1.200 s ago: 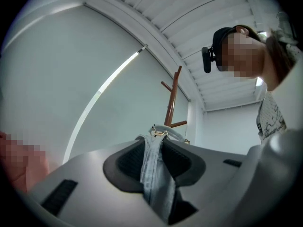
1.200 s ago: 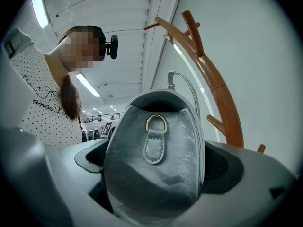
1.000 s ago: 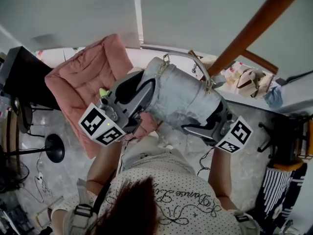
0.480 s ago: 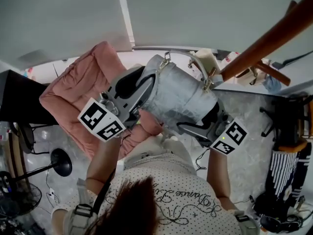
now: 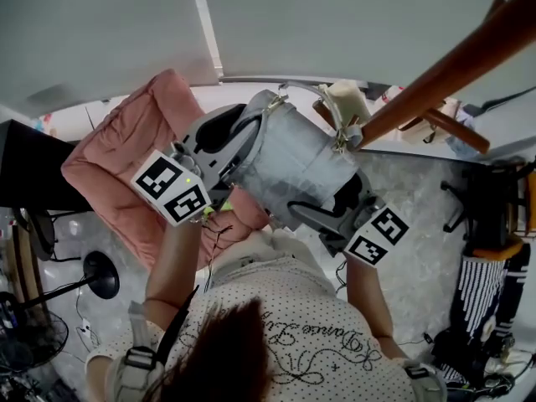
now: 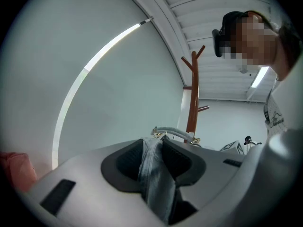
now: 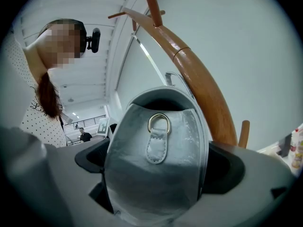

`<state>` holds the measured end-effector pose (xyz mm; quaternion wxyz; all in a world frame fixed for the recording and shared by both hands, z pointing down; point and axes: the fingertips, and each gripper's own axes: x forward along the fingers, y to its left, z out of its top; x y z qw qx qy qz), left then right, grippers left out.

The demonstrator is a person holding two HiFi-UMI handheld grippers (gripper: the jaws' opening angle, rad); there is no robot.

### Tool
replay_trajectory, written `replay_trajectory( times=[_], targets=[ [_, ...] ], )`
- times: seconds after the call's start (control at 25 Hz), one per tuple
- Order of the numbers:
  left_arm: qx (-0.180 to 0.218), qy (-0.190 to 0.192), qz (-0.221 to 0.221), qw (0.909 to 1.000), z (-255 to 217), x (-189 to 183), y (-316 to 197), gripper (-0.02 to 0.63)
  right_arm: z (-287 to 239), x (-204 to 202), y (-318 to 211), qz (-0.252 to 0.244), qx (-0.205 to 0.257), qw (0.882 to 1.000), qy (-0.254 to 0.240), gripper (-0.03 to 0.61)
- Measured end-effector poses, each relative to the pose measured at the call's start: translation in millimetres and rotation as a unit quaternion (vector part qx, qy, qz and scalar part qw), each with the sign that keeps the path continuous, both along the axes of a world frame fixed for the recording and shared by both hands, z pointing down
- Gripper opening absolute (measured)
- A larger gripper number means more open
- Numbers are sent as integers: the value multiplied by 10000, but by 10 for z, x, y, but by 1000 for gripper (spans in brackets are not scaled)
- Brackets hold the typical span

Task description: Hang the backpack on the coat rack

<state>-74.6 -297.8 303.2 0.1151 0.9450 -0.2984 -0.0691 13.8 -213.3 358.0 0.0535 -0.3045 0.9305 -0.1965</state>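
I hold a silver-grey backpack [image 5: 293, 162] up between both grippers, close to the brown wooden coat rack pole [image 5: 452, 61]. My left gripper [image 5: 239, 136] is shut on a fold of the bag's grey fabric [image 6: 154, 174]. My right gripper [image 5: 331, 208] is shut on the bag's other side, where a gold D-ring tab [image 7: 159, 123] shows between the jaws. The bag's top handle [image 5: 322, 97] arches toward the pole. In the right gripper view the pole [image 7: 199, 79] rises just behind the backpack [image 7: 156, 174]. The left gripper view shows the rack [image 6: 191, 98] with its pegs beyond the handle [image 6: 173, 132].
A pink cushioned seat [image 5: 117, 153] sits below at the left. Beside it are a black table edge [image 5: 25, 170] and a black round stand base [image 5: 100, 275]. A cream bag [image 5: 347, 99] hangs near the rack, and striped and dark items [image 5: 481, 300] stand at the right. A pale wall is ahead.
Both grippers have carried the backpack a little closer to the rack pole and slightly lower. The handle now lies nearer the pole. Both grips are unchanged.
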Motion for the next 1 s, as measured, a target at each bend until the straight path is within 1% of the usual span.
replay_trajectory(
  times=[0.12,0.2,0.48,0.72,0.88,1.0],
  targets=[
    [-147,1,144,9998,78,83,-82,121,49,52,-25,125,-120,9998,26,586],
    [-168,-32,214,9996,97,111,-117,121,74,54,-34,166,-166,9997,70,586],
    [-264,-282,402,9984,252,203,-174,124,250,43,-18,242,-389,9984,328,588],
    [-433,-242,426,9979,379,222,-210,125,317,57,-15,254,-448,9977,451,588],
    [-374,-309,449,9978,388,277,-246,130,320,78,4,291,-467,9971,525,588],
    [-342,-477,440,9973,423,316,-293,137,353,71,40,266,-507,9967,571,583]
  ],
)
